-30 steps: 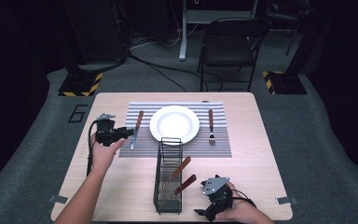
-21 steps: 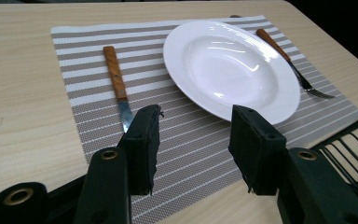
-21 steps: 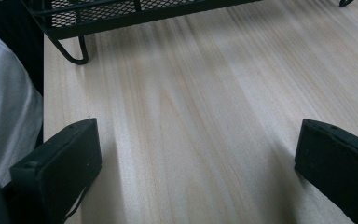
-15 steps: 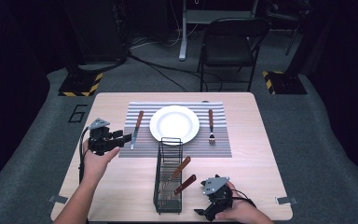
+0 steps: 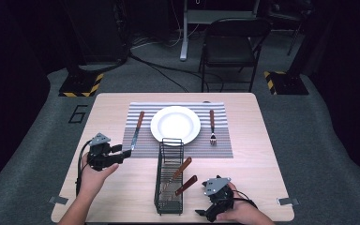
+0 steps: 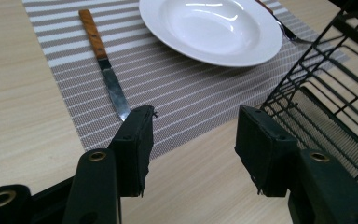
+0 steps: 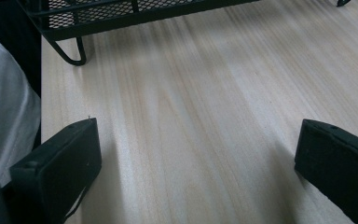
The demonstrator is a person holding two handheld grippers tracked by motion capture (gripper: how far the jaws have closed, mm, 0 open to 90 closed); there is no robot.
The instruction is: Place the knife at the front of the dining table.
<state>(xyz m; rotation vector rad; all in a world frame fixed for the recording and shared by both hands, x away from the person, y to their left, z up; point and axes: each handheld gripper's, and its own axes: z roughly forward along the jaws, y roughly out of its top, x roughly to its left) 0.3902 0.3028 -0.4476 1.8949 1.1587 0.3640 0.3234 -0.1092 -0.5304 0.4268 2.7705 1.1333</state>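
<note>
The knife [image 6: 105, 63] is laid on the striped placemat [image 5: 178, 140], left of the white plate [image 5: 175, 124]. The left gripper [image 6: 193, 140] has been drawn back from it, jaws released and empty, suggesting placement is finished. The right gripper [image 7: 191, 163] is rested, released, by the wire basket [image 5: 169, 197].

The left gripper [image 6: 193, 140] hangs with jaws apart above the pale wooden tabletop [image 6: 23, 116], just short of the grey striped placemat's [image 6: 182, 88] edge. On the mat lie a wooden-handled knife [image 6: 105, 65] and a white round plate [image 6: 212, 28]; a black wire basket [image 6: 326, 102] stands beside.
</note>
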